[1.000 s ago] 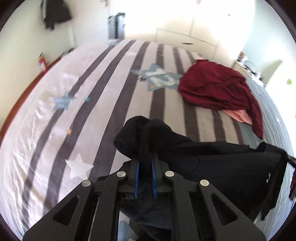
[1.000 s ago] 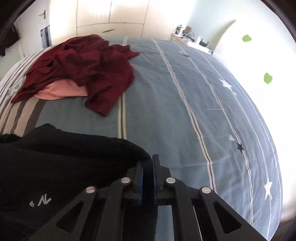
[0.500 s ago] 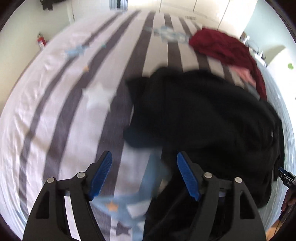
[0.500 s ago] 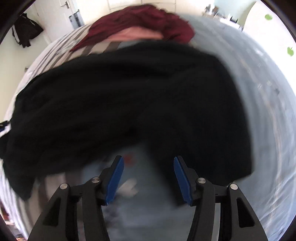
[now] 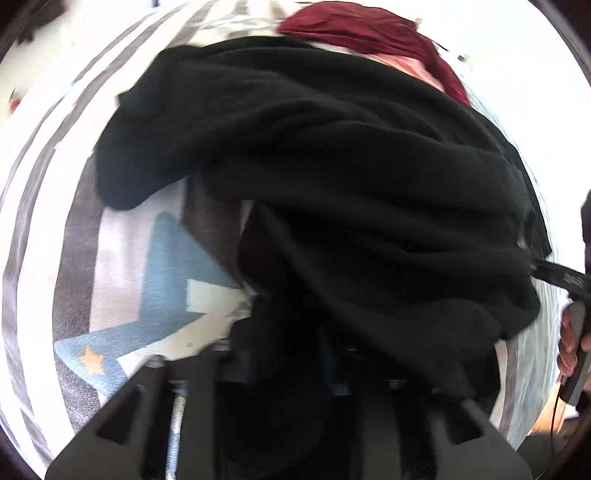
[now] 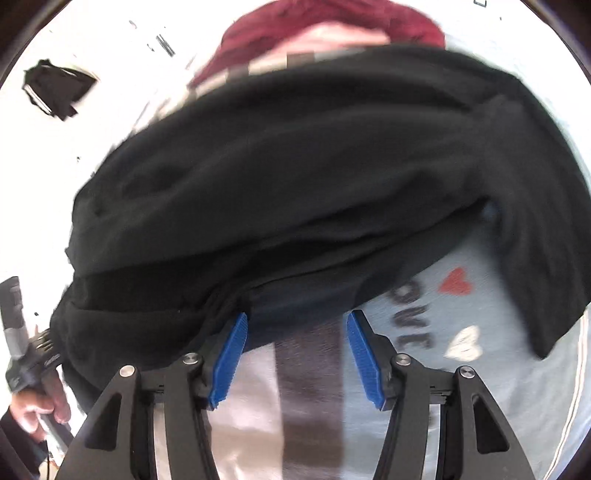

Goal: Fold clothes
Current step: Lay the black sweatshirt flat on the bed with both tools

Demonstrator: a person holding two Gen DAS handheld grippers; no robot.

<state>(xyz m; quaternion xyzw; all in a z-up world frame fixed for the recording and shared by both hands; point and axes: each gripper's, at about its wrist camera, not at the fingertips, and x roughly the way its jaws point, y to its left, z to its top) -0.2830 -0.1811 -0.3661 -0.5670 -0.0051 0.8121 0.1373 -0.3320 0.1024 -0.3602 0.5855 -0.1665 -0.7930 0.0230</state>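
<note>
A black garment (image 5: pixel 332 166) lies crumpled across the striped bed, and it fills the middle of the right wrist view too (image 6: pixel 295 184). My left gripper (image 5: pixel 291 339) is buried under the garment's near edge. Its jaws are closing with black cloth between them, and only a sliver of one blue pad (image 5: pixel 328 354) shows. My right gripper (image 6: pixel 297 317) stands open just at the garment's near hem. Its left pad (image 6: pixel 231 354) touches the hem and its right pad (image 6: pixel 364 358) is over bare sheet.
A dark red garment (image 5: pixel 362 33) and a pink one (image 5: pixel 417 68) lie heaped beyond the black one. The bedsheet (image 6: pixel 424 332) carries hearts and lettering, and a blue star (image 5: pixel 166 266) on the left. A hand (image 5: pixel 570 339) grips the right tool; another hand (image 6: pixel 33 406) grips the left.
Both grippers let go of the black garment, which dropped onto the bed. They then moved down to its near edge. The left has closed again into the cloth; the right stays open.
</note>
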